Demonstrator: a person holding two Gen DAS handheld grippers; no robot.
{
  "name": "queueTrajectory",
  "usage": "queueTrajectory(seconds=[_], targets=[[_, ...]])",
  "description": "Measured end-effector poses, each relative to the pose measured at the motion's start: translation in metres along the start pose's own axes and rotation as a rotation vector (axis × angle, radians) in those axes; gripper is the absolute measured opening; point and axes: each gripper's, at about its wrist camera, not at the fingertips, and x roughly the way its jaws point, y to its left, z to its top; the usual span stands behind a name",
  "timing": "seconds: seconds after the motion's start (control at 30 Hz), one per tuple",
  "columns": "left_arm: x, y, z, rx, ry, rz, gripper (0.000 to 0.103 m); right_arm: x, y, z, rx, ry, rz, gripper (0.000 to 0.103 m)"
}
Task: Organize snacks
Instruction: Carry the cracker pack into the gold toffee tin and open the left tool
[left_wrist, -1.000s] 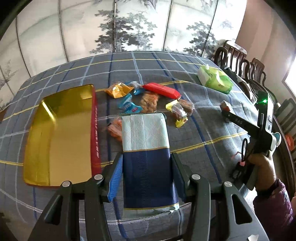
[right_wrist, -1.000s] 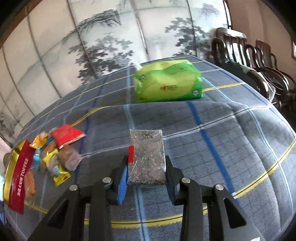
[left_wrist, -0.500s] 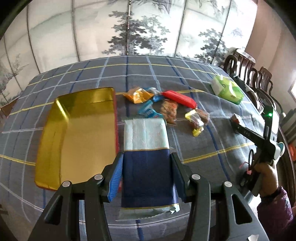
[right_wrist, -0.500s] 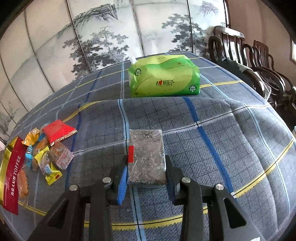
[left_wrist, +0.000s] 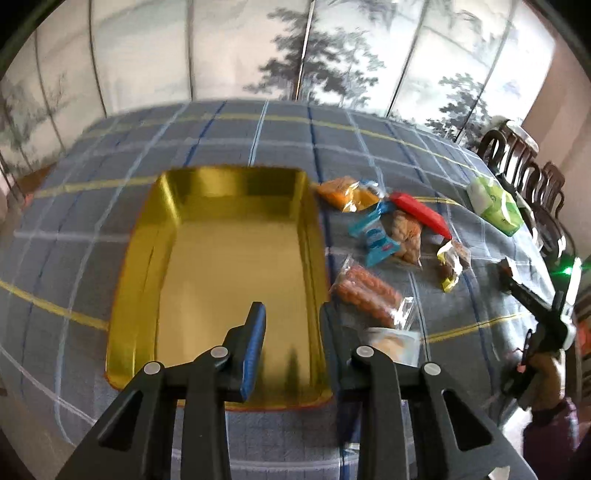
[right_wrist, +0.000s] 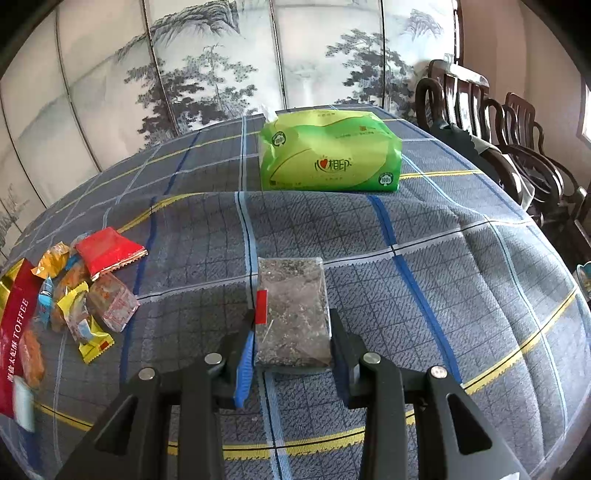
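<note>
The left gripper (left_wrist: 291, 328) now hangs open and empty over the gold tray (left_wrist: 236, 251); its blue packet is gone, out of view. The right gripper (right_wrist: 291, 332) stays clamped on the dark snack packet (right_wrist: 291, 314) above the bench (right_wrist: 443, 258), probably the next item for the tray.

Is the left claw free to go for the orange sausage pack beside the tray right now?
Probably yes. The left claw is open with nothing between its fingers, poised above the gold tray. The orange sausage pack lies uncovered just right of it.

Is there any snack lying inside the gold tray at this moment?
No, the gold tray shows only its bare shiny floor, and the snack pile lies on the tablecloth beside it.
</note>
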Motion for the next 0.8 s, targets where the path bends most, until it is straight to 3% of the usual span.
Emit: queueTrajectory(seconds=[0.1, 0.17, 0.2, 0.27, 0.3, 0.37, 0.47, 0.6, 0.7, 0.8], targets=[[-0.014, -0.005, -0.012, 0.063, -0.023, 0.016, 0.03, 0.0, 0.001, 0.0, -0.002, 0.001, -0.003, 0.035], [-0.02, -0.02, -0.022, 0.13, -0.002, -0.042, 0.052, 0.0, 0.001, 0.0, -0.003, 0.001, -0.003, 0.035], [-0.024, -0.035, -0.031, 0.179, 0.013, -0.102, 0.057, 0.0, 0.001, 0.0, 0.0, 0.0, -0.001, 0.035], [-0.03, -0.058, -0.043, 0.254, 0.022, -0.144, 0.064, 0.0, -0.001, 0.0, 0.01, -0.001, 0.008, 0.035], [-0.033, -0.079, -0.054, 0.335, 0.02, -0.141, 0.066, 0.0, -0.001, 0.0, 0.016, -0.002, 0.012, 0.035], [-0.032, -0.107, -0.065, 0.449, -0.008, -0.085, 0.082, 0.0, -0.003, 0.0, 0.023, -0.003, 0.022, 0.035], [-0.013, -0.127, -0.067, 0.505, 0.015, -0.033, 0.082, -0.001, -0.007, -0.001, 0.038, -0.006, 0.04, 0.035], [0.027, -0.133, -0.061, 0.491, 0.104, -0.012, 0.082, -0.001, -0.014, -0.001, 0.068, -0.01, 0.077, 0.035], [0.053, -0.13, -0.062, 0.495, 0.139, 0.055, 0.08, -0.002, -0.015, -0.001, 0.078, -0.012, 0.088, 0.035], [0.066, -0.12, -0.062, 0.458, 0.171, 0.038, 0.08, -0.002, -0.018, -0.002, 0.091, -0.013, 0.104, 0.035]])
